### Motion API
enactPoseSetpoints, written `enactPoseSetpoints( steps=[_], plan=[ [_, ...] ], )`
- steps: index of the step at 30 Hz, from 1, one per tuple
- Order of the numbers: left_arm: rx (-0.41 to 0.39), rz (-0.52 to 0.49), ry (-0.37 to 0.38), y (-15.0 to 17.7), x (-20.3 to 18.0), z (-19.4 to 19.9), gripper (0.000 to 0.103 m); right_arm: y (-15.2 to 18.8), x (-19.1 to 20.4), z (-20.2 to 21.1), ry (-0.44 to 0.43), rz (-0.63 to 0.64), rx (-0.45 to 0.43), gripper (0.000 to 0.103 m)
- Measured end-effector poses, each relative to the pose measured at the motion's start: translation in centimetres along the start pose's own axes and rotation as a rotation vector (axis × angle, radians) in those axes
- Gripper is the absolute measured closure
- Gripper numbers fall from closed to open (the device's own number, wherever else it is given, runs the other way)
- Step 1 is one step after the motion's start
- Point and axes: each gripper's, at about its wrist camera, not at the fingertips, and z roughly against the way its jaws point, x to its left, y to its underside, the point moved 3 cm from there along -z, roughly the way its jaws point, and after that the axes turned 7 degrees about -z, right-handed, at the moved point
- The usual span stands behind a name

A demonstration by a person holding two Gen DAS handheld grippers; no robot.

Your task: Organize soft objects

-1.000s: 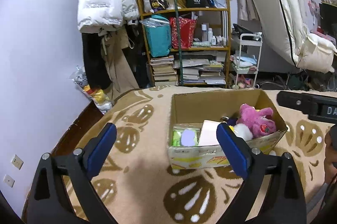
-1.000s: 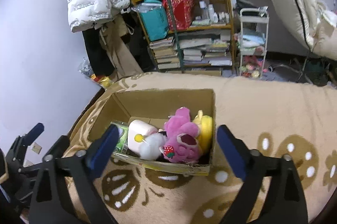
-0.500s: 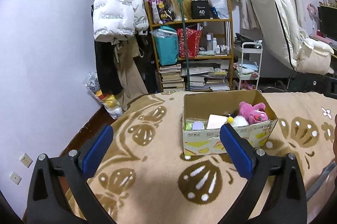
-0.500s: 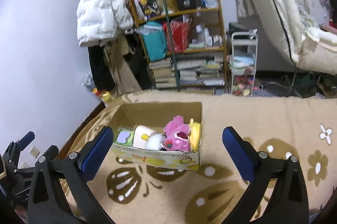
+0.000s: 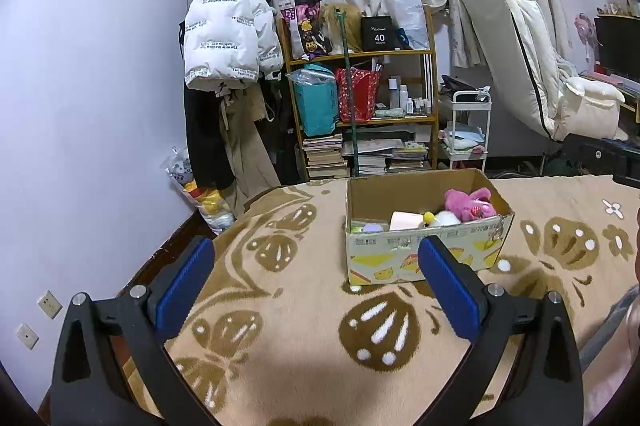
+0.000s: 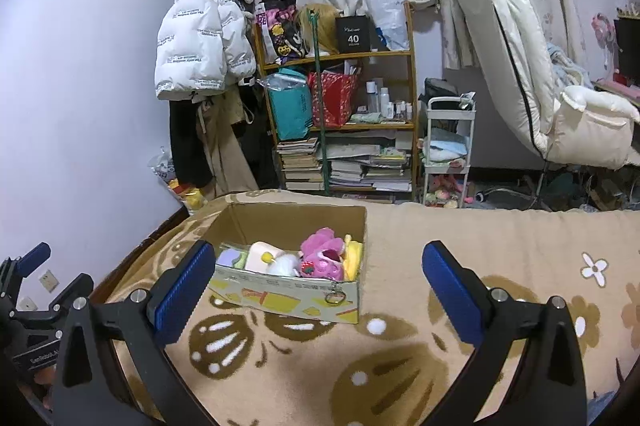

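Soft Goods Boxed; Both Grippers Empty and Clear of the Box

Findings, left to right. Left gripper [image 5: 316, 284] hangs above the patterned blanket [image 5: 280, 326], fingers [image 5: 184, 284] spread wide with nothing between them. Cardboard box [image 5: 424, 258] sits on the blanket ahead and to the right of it, apart from both pads. Inside, from the left: a green-and-lilac item [image 6: 232, 260], a pale pink block [image 6: 262, 256], a white fluffy piece with a yellow ball [image 6: 282, 264], a pink plush toy [image 6: 322, 258] and a yellow soft item [image 6: 354, 258] against the right wall. Right gripper [image 6: 318, 290] is likewise fully open and empty, with the box lying between its pads in view but beyond them.

Assessment: no loose soft object is visible on the blanket, so the sorting appears complete or close to it. Any further pick should come straight down over the chosen item, closing gently on its bulk and avoiding the box wall and neighbours.

Limits: the box floor and the lower parts of its contents are hidden by the front wall. The green-and-lilac item cannot be identified. A small metal ring [image 6: 332, 298] hangs on the box front; its purpose is unclear. Blanket edges are cut off.
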Motion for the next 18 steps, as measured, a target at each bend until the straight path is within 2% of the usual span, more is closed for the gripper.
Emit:
enactPoseSetpoints(
  steps=[8,18],
  plan=[
    [0.013,0.023,0.004,0.8,-0.4,-1.0,0.002,1.2,-0.2,-0.5,0.084,0.069,-0.043,0.0],
    [0.024,0.022,0.004,1.5,-0.5,-2.7,0.002,2.0,-1.1,-2.5,0.093,0.051,-0.027,0.0]
  ],
)
